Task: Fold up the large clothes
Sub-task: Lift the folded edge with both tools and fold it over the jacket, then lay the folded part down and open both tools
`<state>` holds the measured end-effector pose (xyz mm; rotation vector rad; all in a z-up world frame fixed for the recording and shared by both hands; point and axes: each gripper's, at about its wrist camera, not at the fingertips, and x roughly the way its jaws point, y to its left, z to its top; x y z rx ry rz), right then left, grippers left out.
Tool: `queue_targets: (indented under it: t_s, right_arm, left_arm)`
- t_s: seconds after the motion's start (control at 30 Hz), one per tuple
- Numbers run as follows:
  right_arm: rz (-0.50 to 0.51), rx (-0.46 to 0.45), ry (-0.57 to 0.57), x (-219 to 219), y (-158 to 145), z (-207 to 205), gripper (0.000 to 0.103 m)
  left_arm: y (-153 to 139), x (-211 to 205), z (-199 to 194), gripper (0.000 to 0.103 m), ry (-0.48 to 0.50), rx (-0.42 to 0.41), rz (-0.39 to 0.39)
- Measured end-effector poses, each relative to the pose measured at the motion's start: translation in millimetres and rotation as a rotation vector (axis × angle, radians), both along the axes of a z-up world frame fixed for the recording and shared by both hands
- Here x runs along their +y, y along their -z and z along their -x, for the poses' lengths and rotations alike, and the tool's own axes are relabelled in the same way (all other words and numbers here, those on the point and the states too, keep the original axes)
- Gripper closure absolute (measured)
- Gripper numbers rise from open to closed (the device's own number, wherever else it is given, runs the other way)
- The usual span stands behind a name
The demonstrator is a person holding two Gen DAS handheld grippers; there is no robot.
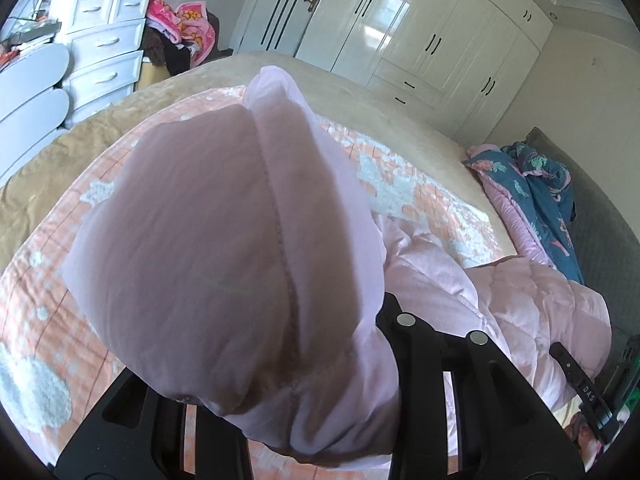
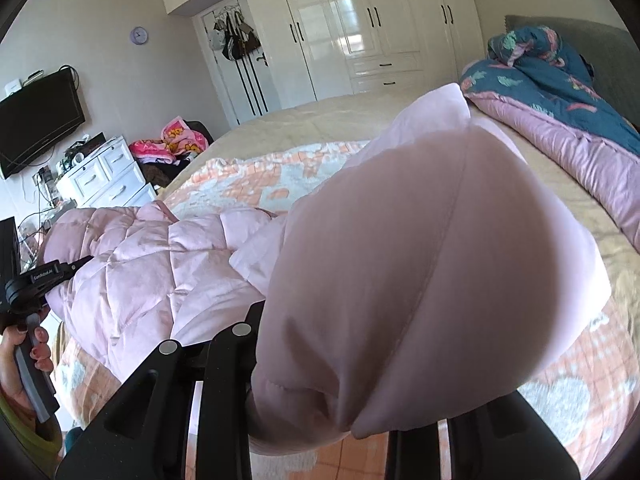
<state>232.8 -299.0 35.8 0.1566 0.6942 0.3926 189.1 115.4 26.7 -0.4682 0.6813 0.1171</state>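
Note:
A pale pink quilted jacket [image 1: 520, 300] lies on the bed, and its body [image 2: 152, 264] stretches between my two grippers. My left gripper [image 1: 304, 380] is shut on a bunched sleeve or edge of it [image 1: 208, 248]; the fabric balloons over the fingers and hides the left one. My right gripper [image 2: 340, 384] is likewise shut on a puffed pink fold [image 2: 432, 272], which covers its right finger. In the right wrist view the left gripper [image 2: 36, 280] shows at the far left, held by a hand [image 2: 28, 364]. The right gripper [image 1: 580, 384] shows at the left wrist view's right edge.
The bed carries a peach and white patterned blanket [image 1: 404, 184] over a beige cover [image 1: 360, 96]. A blue floral quilt with pink lining [image 2: 560, 92] is heaped by the grey headboard [image 2: 600, 40]. Beyond stand white wardrobes [image 2: 340, 32], white drawers [image 1: 104, 40], a clothes pile [image 1: 180, 28] and a wall television [image 2: 36, 120].

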Motion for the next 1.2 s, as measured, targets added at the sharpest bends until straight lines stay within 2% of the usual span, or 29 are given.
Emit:
queue_targets:
  t_s: [0.3,0.5,0.63,0.8,0.87,1.03,1.2]
  right_arm:
    - [-0.022,0.124,0.053,-12,40,2,0.072]
    - [-0.021,0.204,0.093,-11,64,1,0.065]
    - [-0.032,0.242,0.116,-14,76,1,0.057]
    - [-0.095,0.301,0.139,-28,86,2,0.043]
    - [-0.107,0.312,0.150,-32,87,5,0.035]
    - [-0.128,0.319,0.159,-43,86,19,0.022]
    - [-0.117,0.305,0.169,-54,82,39,0.022]
  left_arm:
    - [33,1,15,0.074,-0.018,0.064,0.008]
    - [49,2,19,0.070,-0.029,0.095,0.019]
    - [56,2,21,0.068,-0.038,0.111,0.020]
    - [61,5,25,0.064,-0.045,0.124,0.027]
    - [62,5,27,0.062,-0.048,0.129,0.032]
    - [64,8,34,0.049,-0.056,0.142,0.046]
    - [61,11,48,0.032,-0.053,0.153,0.052]
